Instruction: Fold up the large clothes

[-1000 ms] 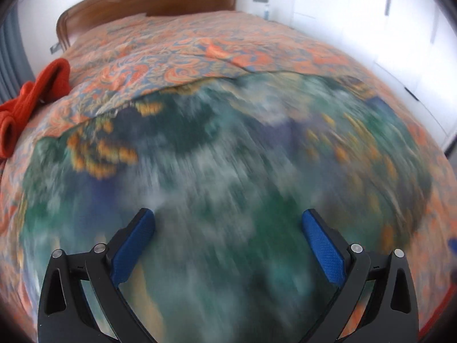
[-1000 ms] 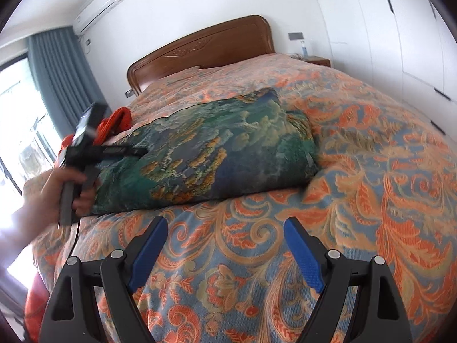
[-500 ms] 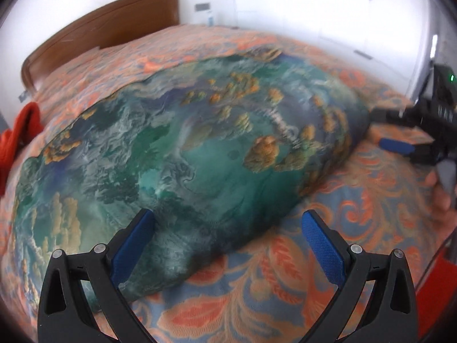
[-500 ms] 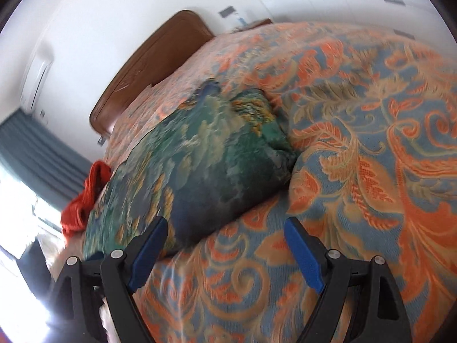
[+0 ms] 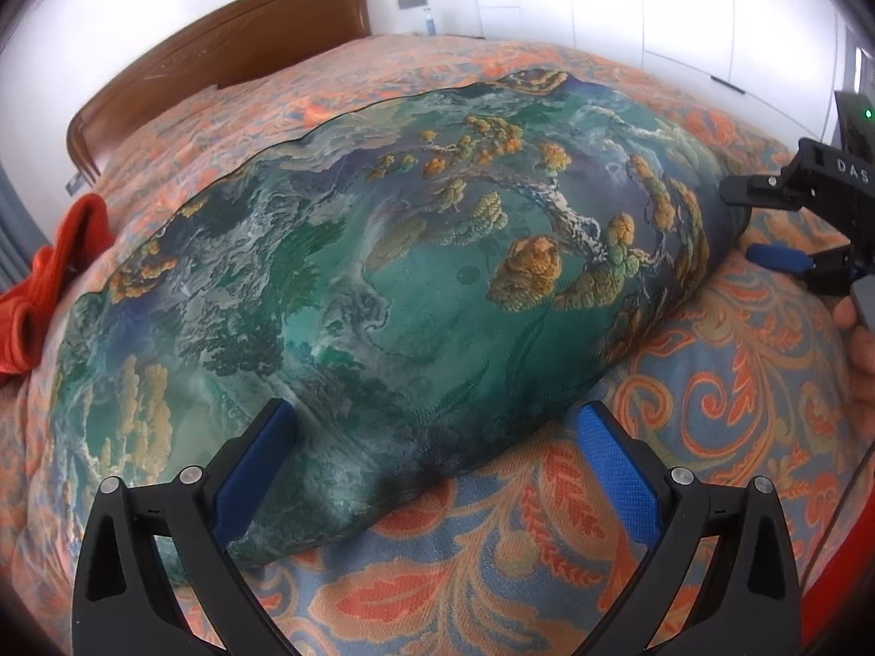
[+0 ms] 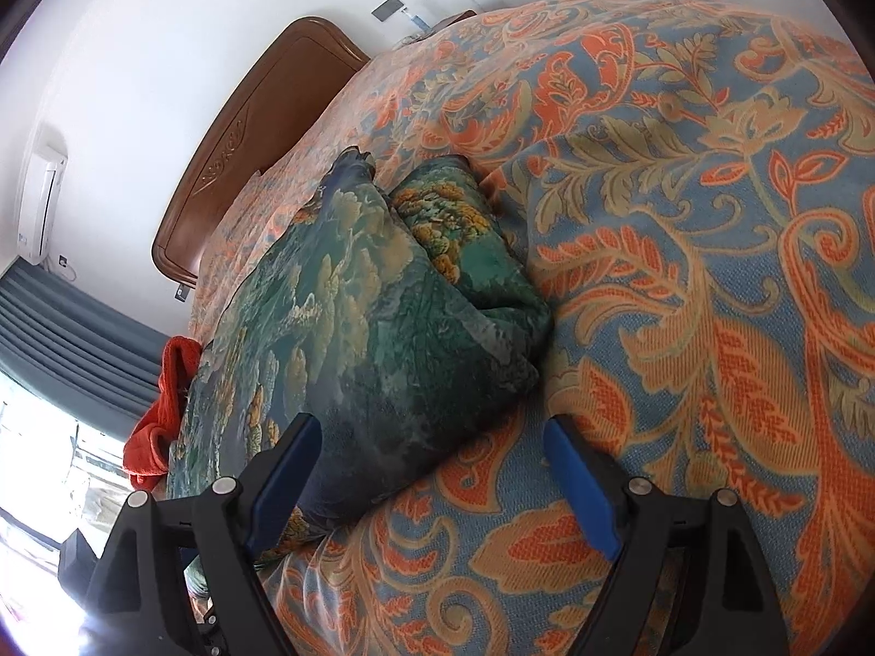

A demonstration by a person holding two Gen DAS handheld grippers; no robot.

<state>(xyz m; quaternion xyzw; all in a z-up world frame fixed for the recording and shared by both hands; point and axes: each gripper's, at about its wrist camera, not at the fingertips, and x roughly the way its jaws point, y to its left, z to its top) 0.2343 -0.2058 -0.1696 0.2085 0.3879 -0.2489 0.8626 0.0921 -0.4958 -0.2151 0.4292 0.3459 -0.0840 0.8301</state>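
A folded green landscape-print garment (image 5: pixel 383 300) lies on the bed's orange patterned bedspread (image 5: pixel 711 382). The left gripper (image 5: pixel 437 432) hovers at its near edge, jaws wide apart and empty. The right gripper (image 6: pixel 432 443) stands at the garment's corner, jaws likewise spread, gripping nothing.

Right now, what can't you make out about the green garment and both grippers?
- Green garment: type and layers unclear; it's bunched in both views.
- Its near edge: the left gripper and right gripper fingers cover part of it.
- Orange cloth: cut off by left wrist view's edge.
- Right gripper in left wrist view: half cropped at the edge.
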